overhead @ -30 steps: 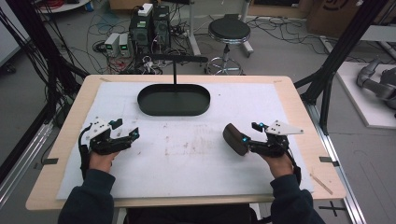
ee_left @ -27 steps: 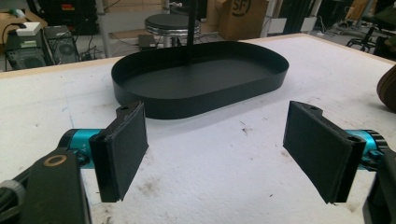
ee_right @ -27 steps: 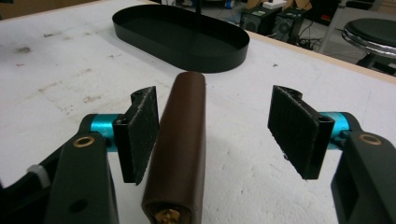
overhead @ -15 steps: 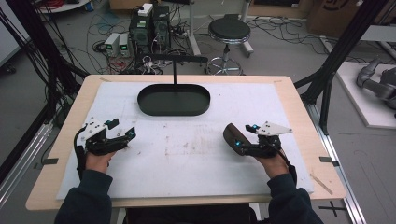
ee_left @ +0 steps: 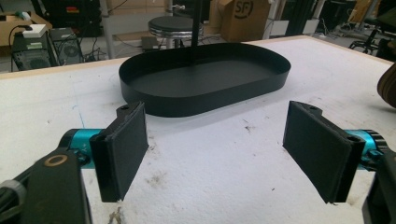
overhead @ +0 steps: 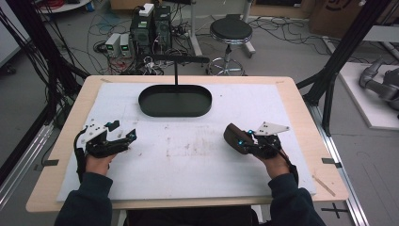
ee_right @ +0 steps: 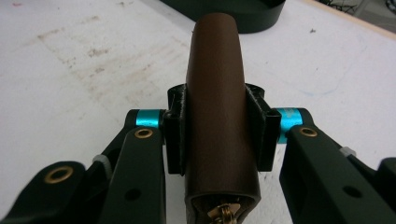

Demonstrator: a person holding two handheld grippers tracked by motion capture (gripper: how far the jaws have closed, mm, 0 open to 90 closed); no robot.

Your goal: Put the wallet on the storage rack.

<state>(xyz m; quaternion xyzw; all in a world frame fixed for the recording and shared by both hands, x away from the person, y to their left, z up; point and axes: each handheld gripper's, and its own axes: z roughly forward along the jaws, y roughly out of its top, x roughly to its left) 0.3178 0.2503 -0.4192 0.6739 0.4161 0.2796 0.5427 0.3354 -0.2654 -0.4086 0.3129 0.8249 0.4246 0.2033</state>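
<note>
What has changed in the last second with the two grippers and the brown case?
The right gripper has just been closing its jaws, and its pads now press both sides of the brown case. The left gripper stayed open with nothing between its jaws. The black tray has not moved, and both hands kept their places.

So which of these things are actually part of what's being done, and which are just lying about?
Part of the job:
- brown leather case, clamped in the right gripper
- black oval tray, probably its destination
- left gripper, open

Just lying about:
- round stool
- computer boxes
- floor cables
</note>
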